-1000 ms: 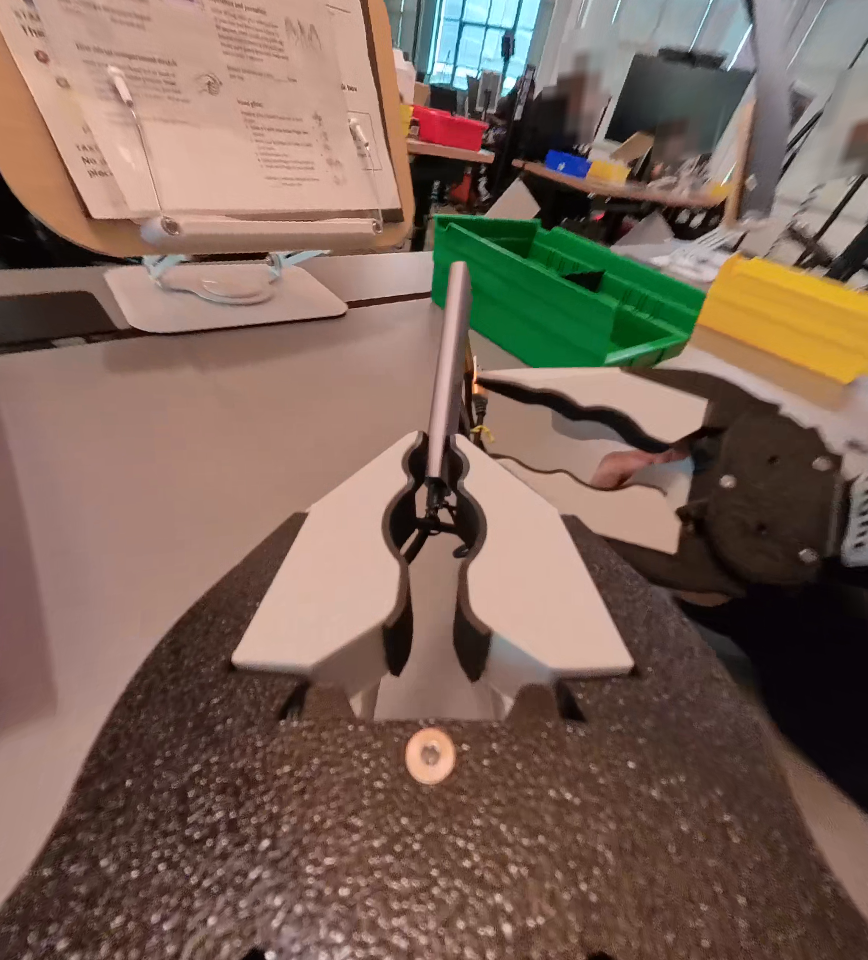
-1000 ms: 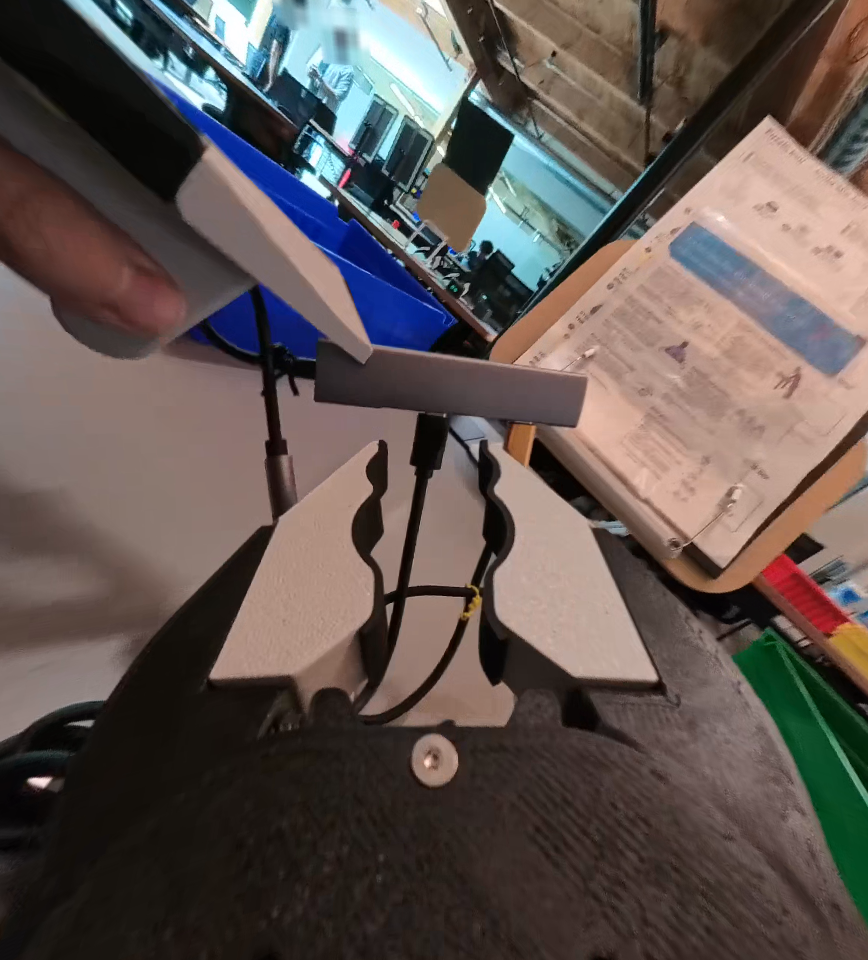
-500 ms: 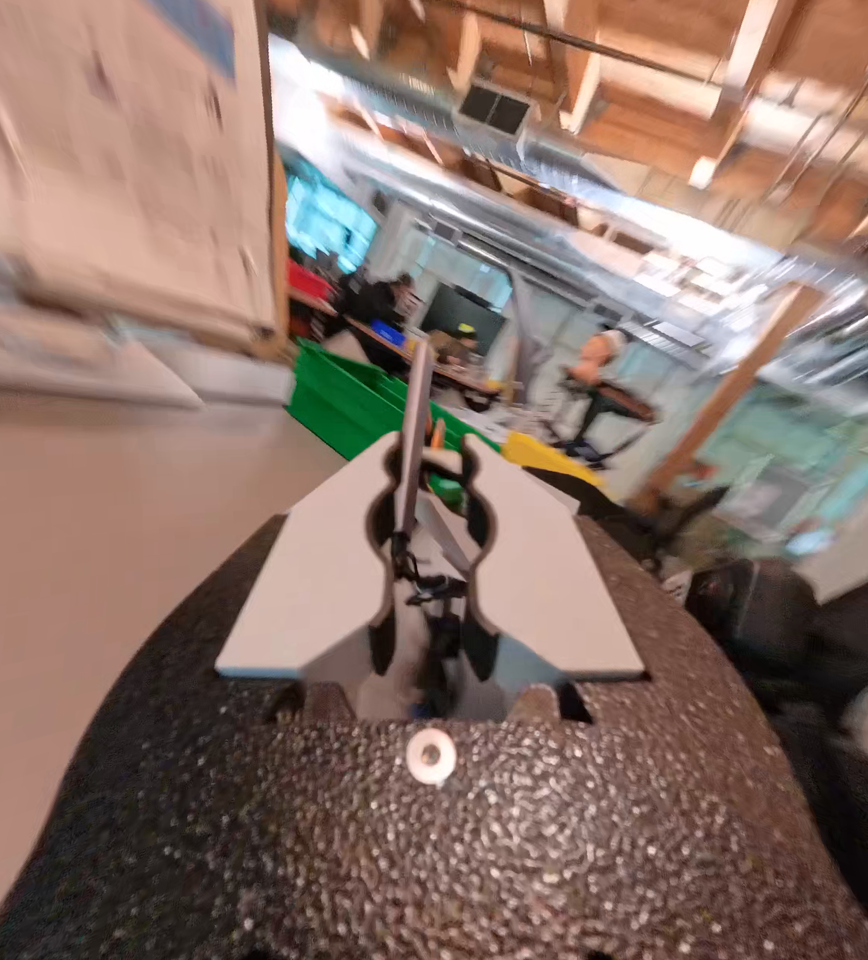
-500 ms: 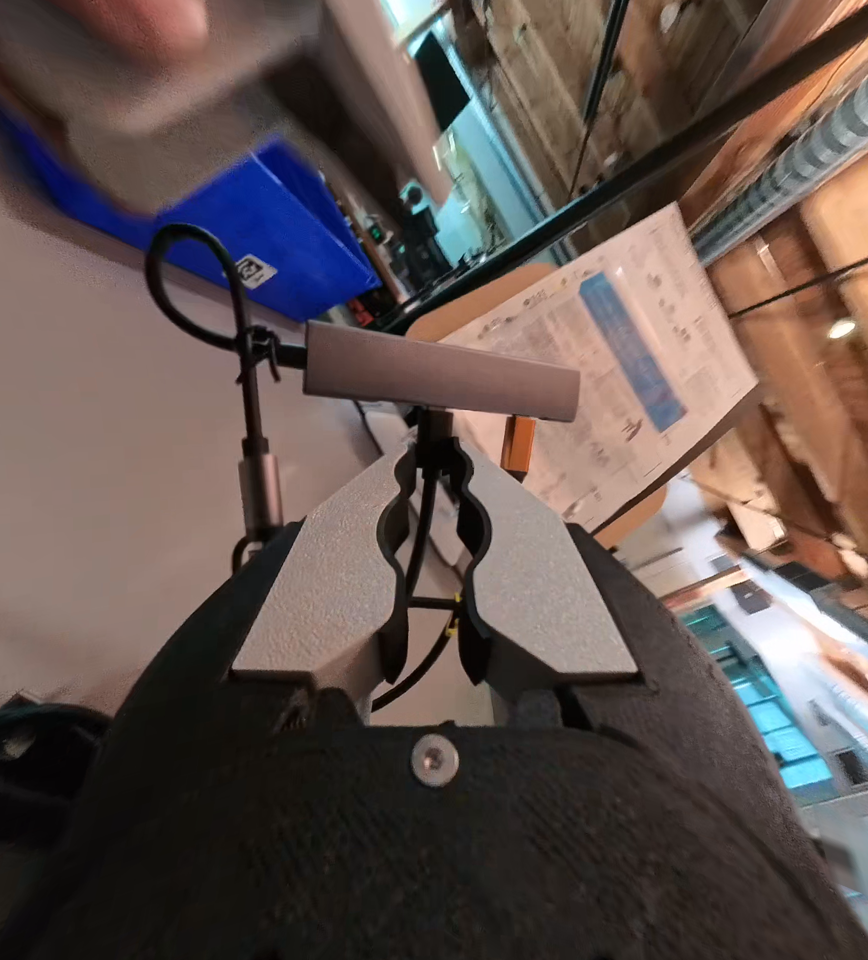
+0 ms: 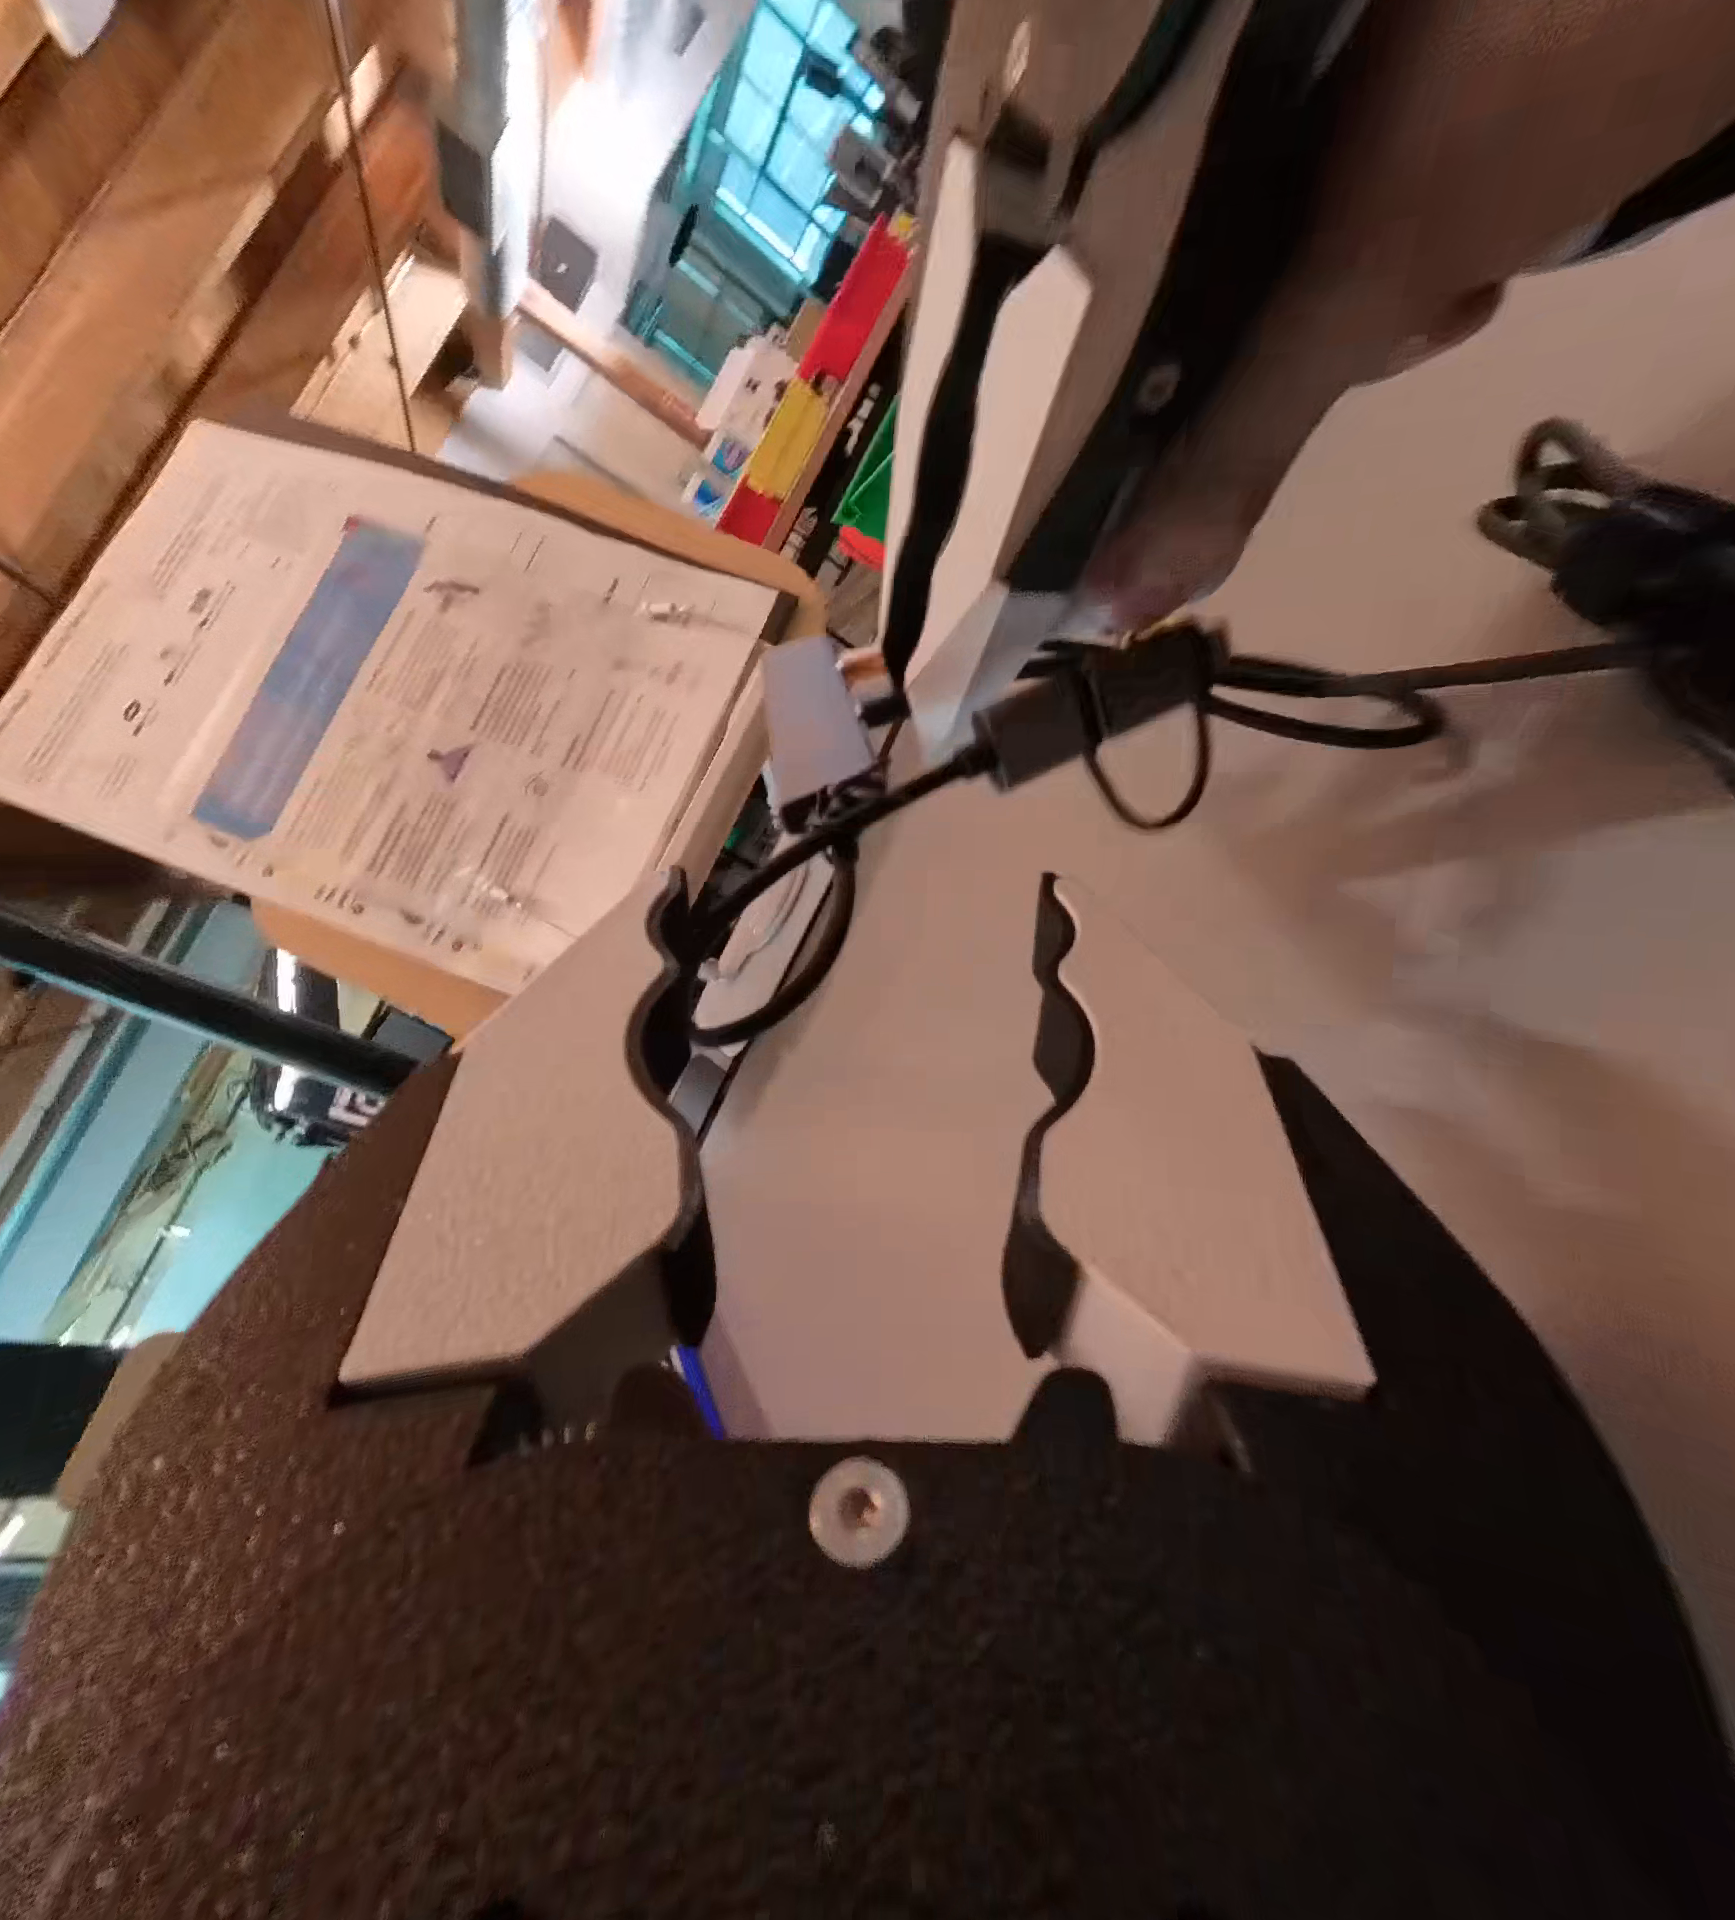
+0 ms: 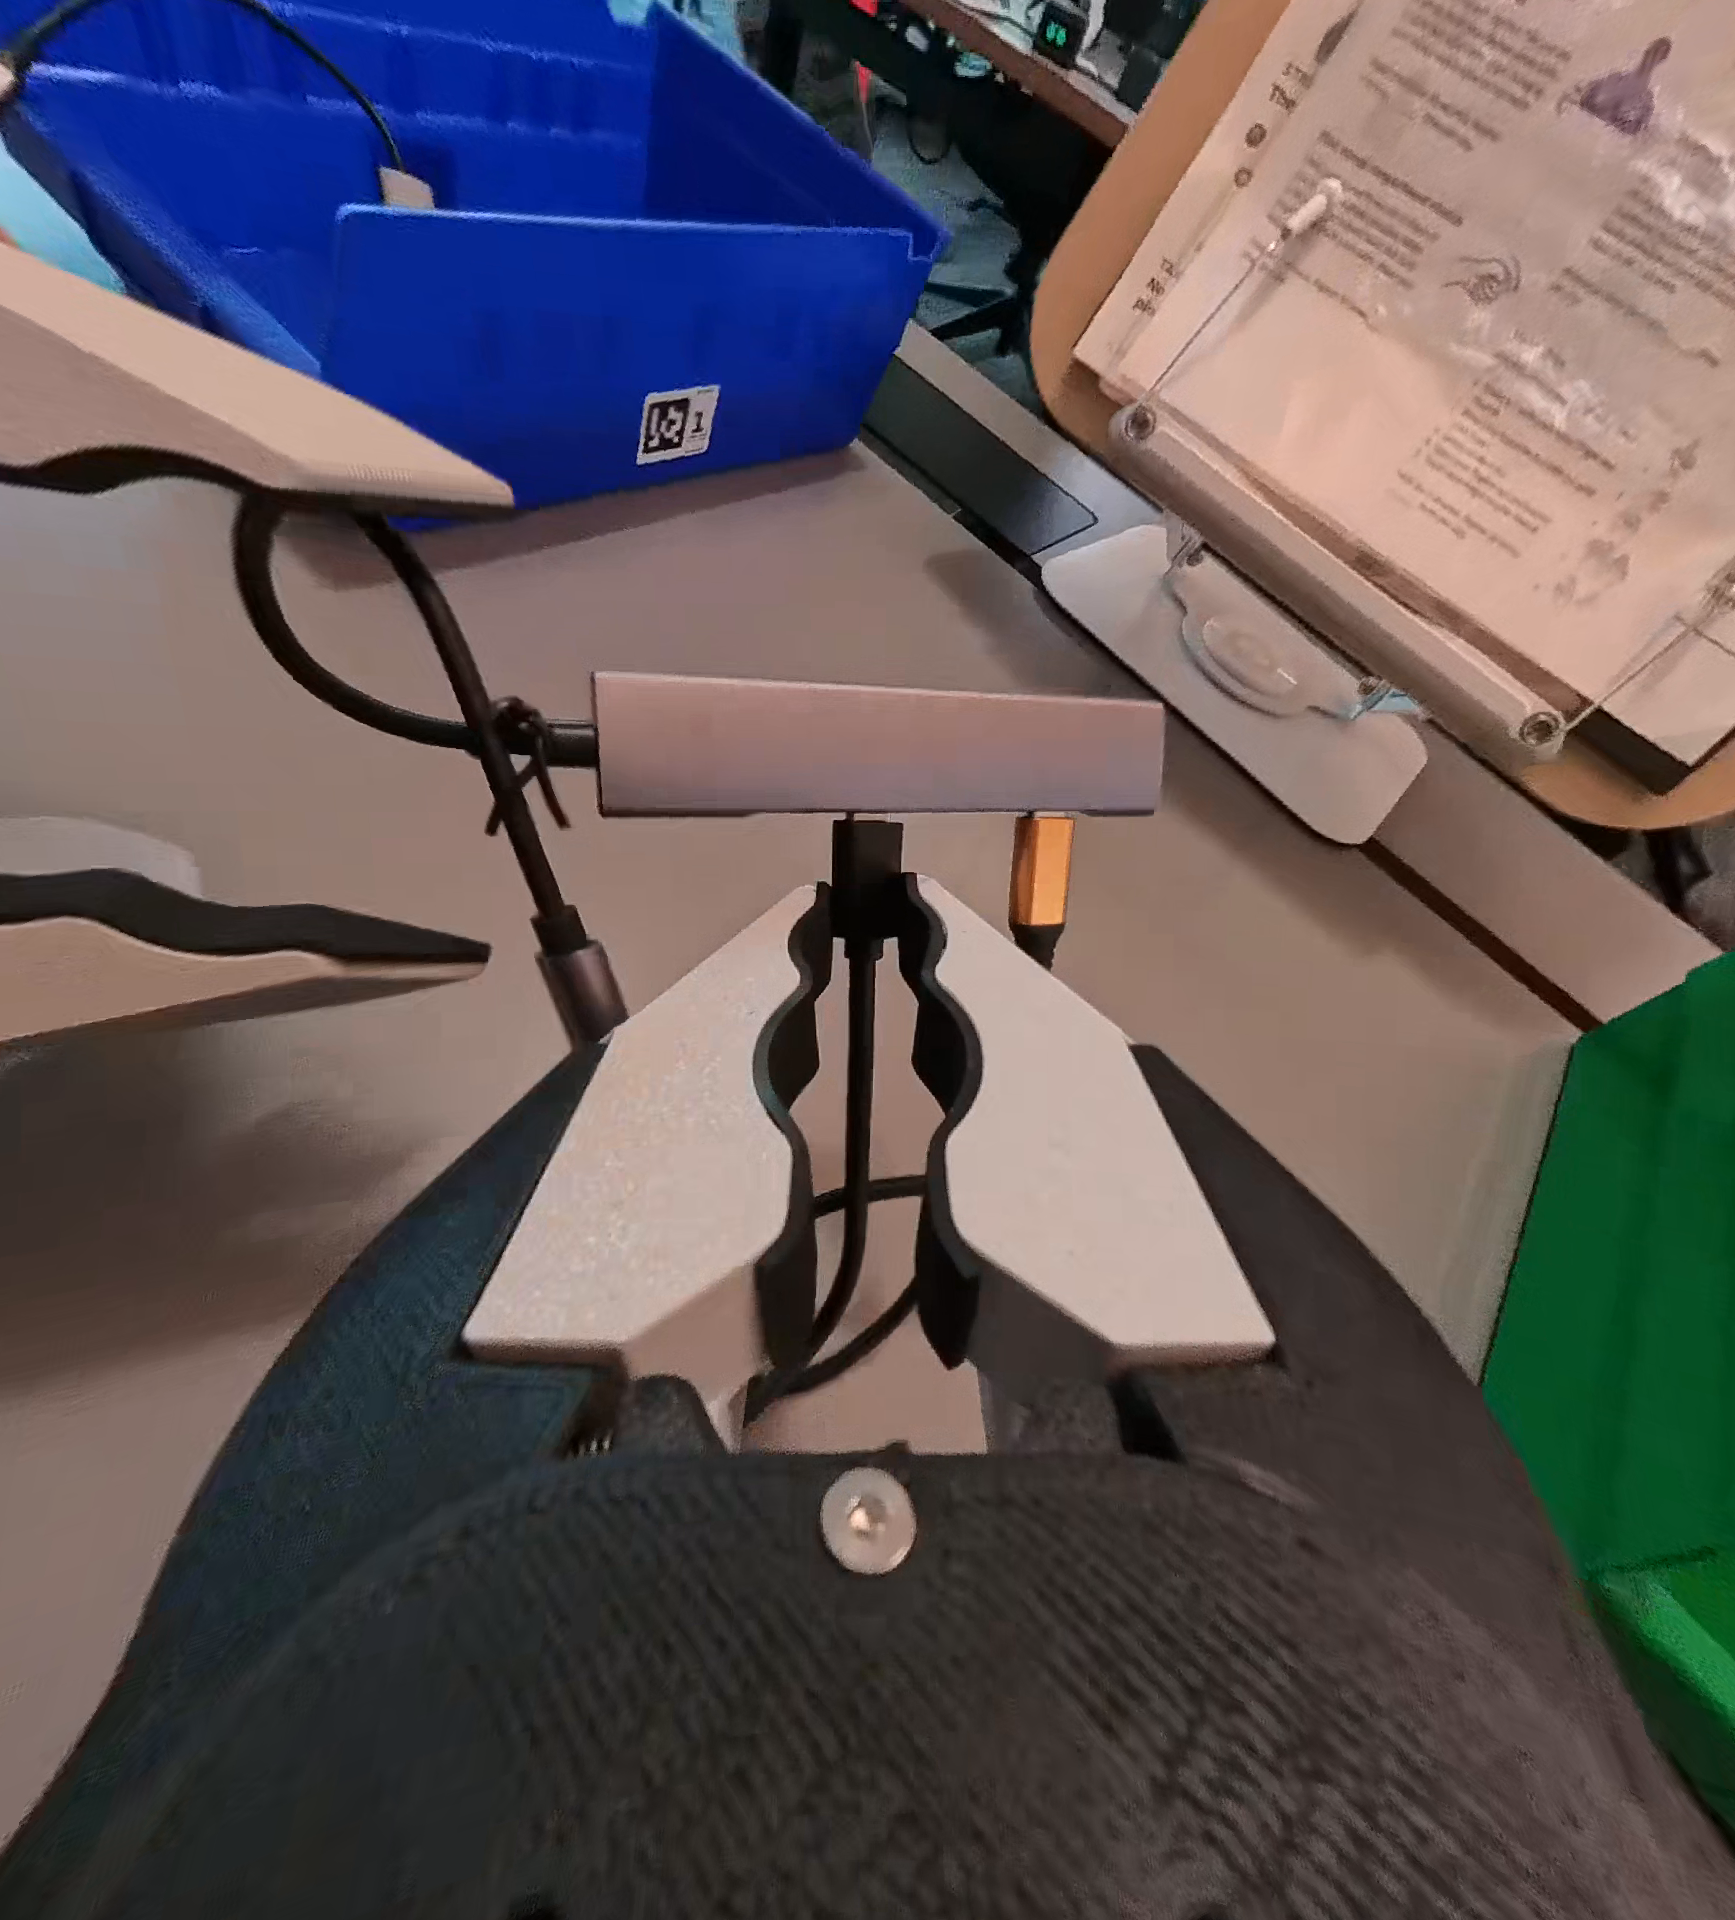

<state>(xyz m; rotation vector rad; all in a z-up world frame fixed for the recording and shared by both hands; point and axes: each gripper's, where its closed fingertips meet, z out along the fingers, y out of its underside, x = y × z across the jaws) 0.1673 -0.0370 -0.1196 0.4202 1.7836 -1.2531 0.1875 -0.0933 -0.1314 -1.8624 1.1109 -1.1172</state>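
Observation:
My right gripper is shut on a black plug that sits in the side of a flat grey hub, and it holds the hub above the table. A gold plug sits in the hub beside it. The hub's own black cable loops left and ends in a grey connector. My left gripper is open and empty; its fingers spread wide just left of the hub. In the left wrist view the hub, the connector and the right gripper's fingers lie ahead.
A blue bin with a cable inside stands at the back left. A green bin is at the right. A document stand with papers is at the back right. A black cable bundle lies on the grey table. One gripper's finger ends stand about 7 centimetres off the other's.
My left gripper let go of the hub, opened wide and swung off to its left side. My right gripper closed on the black plug and now carries the hub alone.

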